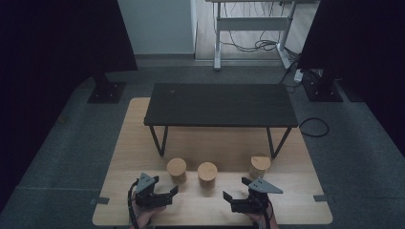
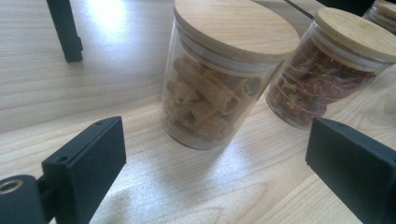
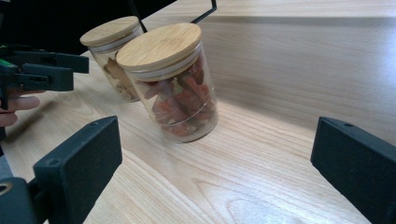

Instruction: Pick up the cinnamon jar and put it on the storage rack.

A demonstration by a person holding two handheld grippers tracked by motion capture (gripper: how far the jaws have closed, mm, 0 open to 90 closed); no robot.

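Three glass jars with wooden lids stand in a row on the light wooden table [image 1: 286, 210]. The left jar [image 1: 176, 168] [image 2: 210, 93] [image 3: 114, 56] holds tan sticks. The middle jar [image 1: 207, 172] [image 2: 322, 79] [image 3: 177, 88] holds red pieces. The right jar [image 1: 260, 166] [image 2: 385, 11] stands farther off. My left gripper [image 1: 168, 194] [image 2: 215, 158] is open, its jaws wide apart just short of the left jar. My right gripper [image 1: 236, 189] [image 3: 215, 163] is open too and faces the middle jar, with nothing between its jaws.
A low black table [image 1: 220, 105] on thin black legs [image 2: 65, 28] stands on the wooden table behind the jars. In the right gripper view the left gripper [image 3: 42, 70] and a hand [image 3: 14, 105] show at the left. Grey carpet surrounds the table.
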